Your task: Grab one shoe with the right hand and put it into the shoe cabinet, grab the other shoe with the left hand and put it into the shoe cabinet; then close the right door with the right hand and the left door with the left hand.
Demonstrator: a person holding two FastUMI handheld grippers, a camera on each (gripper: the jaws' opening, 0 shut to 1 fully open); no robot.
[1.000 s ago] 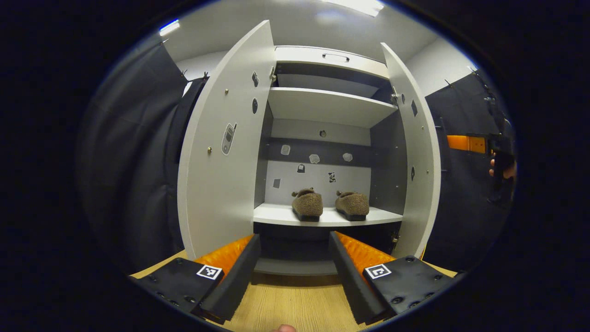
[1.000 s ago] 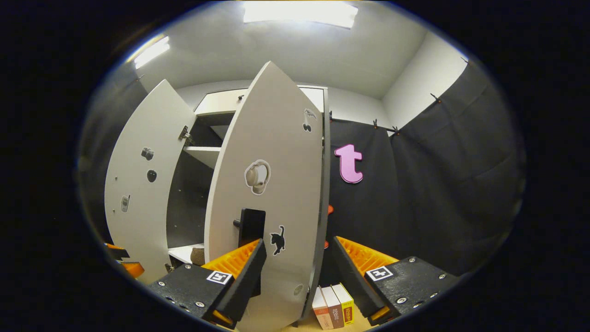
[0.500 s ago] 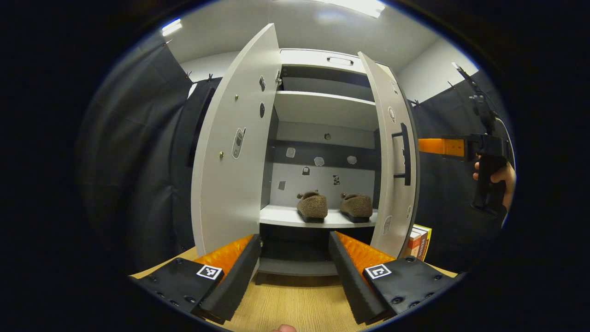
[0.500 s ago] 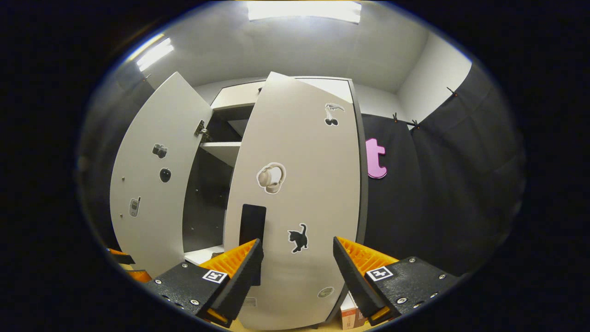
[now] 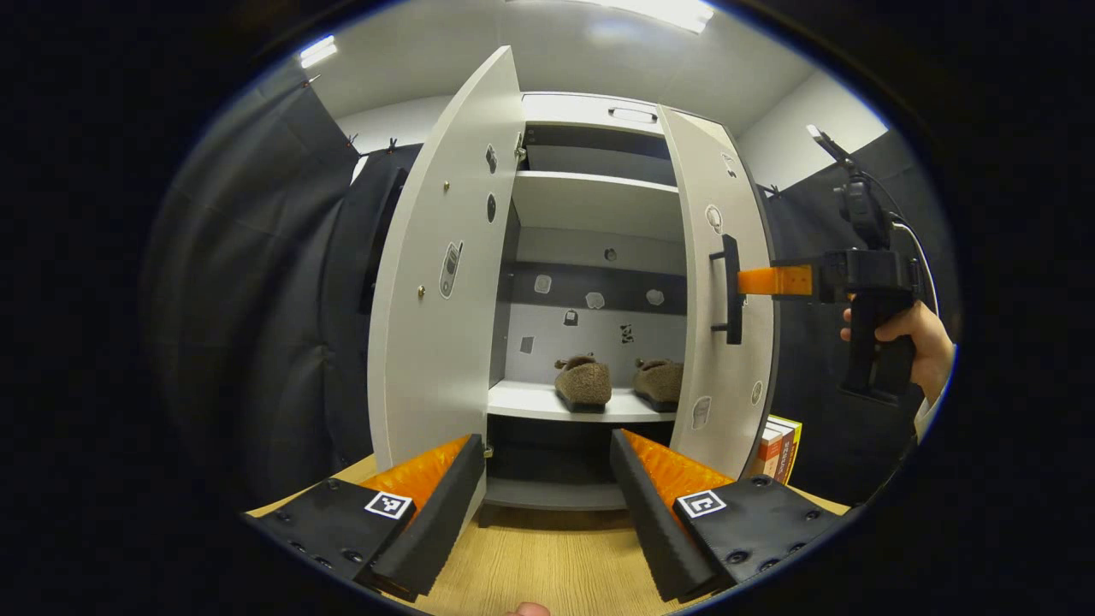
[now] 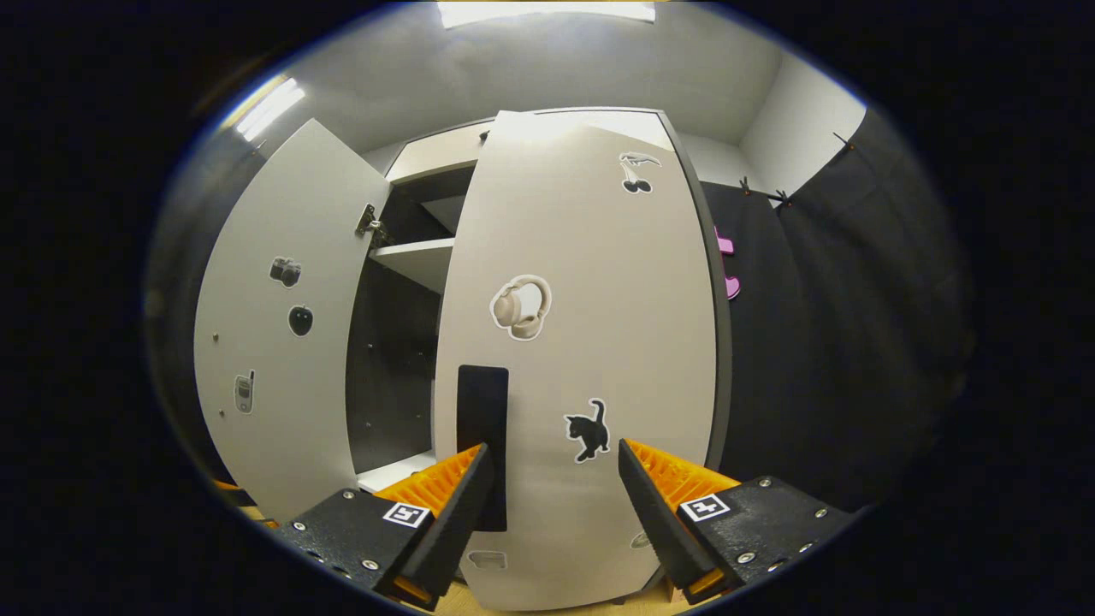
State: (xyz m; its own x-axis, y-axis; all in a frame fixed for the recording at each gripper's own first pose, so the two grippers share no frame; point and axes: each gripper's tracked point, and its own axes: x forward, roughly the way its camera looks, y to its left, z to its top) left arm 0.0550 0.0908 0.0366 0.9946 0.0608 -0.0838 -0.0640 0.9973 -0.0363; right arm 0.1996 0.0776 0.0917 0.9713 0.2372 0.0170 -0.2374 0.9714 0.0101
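Left gripper view showed both shoes, the left shoe [image 5: 583, 385] and the right shoe [image 5: 659, 383], sitting side by side on the lower shelf [image 5: 530, 400] of the shoe cabinet [image 5: 599, 111], so the placing steps looked done. Step in hand, as I read it: closing the right door [image 5: 717, 299]. It stood partly swung in, its edge hiding part of the right shoe. Right gripper [image 5: 774, 281] was held level by a hand [image 5: 911, 329], fingertips at or just beside the door's dark handle [image 5: 729, 289]; contact could not be confirmed. Right gripper view had that gripper [image 6: 554, 479] facing the door's outer face [image 6: 590, 342], fingers spread apart with nothing between them, the handle [image 6: 482, 428] just beside its left finger. So a push on the panel, not a grip. Next move probably calls for carrying the push on until the door seats flat, keeping the fingers off the handle. Left door [image 5: 445, 282] was wide open and untouched. Left gripper [image 5: 546, 505] hung low over the wooden tabletop [image 5: 547, 556] in front of the cabinet, fingers open and empty, pointing into the opening, well apart from the left door. It would need to get outside that door to push it shut. Some books [image 5: 777, 445] stood beside the cabinet's right base.
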